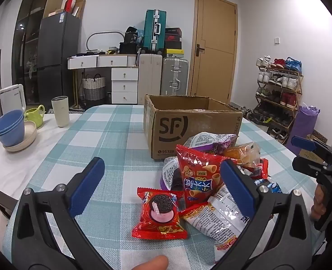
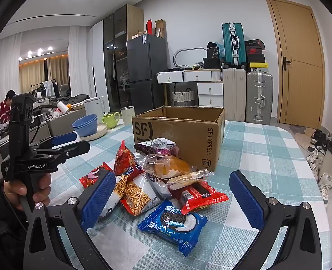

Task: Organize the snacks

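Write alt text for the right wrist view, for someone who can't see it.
An open right tool hovers over a pile of snack packets on a checked tablecloth, a blue cookie pack nearest. Behind the pile stands an open cardboard box; the left tool, hand-held, is at left.

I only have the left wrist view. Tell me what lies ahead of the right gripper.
Observer: A blue Oreo pack lies flat on the cloth between the open right gripper's fingers, untouched.
Operator: Report what my view hides in the pile.
Observer: A clear-wrapped cracker pack lies under the cake.
Operator: Say who else is in the room.
Observer: A person sits in the lounge, far beyond the table.
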Demonstrator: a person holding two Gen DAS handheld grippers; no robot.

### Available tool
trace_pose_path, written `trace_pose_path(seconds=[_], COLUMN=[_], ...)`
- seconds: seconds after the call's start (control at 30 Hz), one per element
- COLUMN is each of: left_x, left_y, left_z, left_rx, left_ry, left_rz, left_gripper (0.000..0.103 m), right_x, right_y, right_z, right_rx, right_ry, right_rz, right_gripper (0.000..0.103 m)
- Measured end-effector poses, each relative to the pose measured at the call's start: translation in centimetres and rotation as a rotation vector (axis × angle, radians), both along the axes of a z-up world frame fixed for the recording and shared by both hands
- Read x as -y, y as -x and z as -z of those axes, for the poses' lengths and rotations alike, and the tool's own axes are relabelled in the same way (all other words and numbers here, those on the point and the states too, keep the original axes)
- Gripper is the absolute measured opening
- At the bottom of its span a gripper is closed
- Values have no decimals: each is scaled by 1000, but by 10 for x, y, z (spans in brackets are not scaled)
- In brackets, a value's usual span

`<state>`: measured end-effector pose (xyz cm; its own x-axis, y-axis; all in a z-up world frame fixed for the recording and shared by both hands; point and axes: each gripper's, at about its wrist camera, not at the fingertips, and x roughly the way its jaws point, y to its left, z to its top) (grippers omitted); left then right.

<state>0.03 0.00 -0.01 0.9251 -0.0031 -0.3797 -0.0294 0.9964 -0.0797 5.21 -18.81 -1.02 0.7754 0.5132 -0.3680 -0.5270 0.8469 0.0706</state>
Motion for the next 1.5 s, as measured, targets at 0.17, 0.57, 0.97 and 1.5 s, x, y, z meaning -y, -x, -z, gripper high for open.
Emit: trace_pose_path(seconds=[0.17, 0.57, 0.97, 1.5], left_x=[0, 0, 0, 0], left_y=[1, 0, 0, 0], left_z=[0, 0, 0, 0], left_rx=[10, 3, 2, 1], left_ry=[2, 2, 2, 2], left_rz=[-5, -3, -3, -2], left_gripper=[103, 103, 103, 103], right_x=[0, 0, 0, 0], right_y=[0, 0, -1, -1], right_z=[0, 0, 0, -1], right_rx=[-1, -3, -4, -6], right_ry=[0, 0, 0, 0], right_rz=[0, 0, 0, 1], right_gripper=[103, 103, 103, 103])
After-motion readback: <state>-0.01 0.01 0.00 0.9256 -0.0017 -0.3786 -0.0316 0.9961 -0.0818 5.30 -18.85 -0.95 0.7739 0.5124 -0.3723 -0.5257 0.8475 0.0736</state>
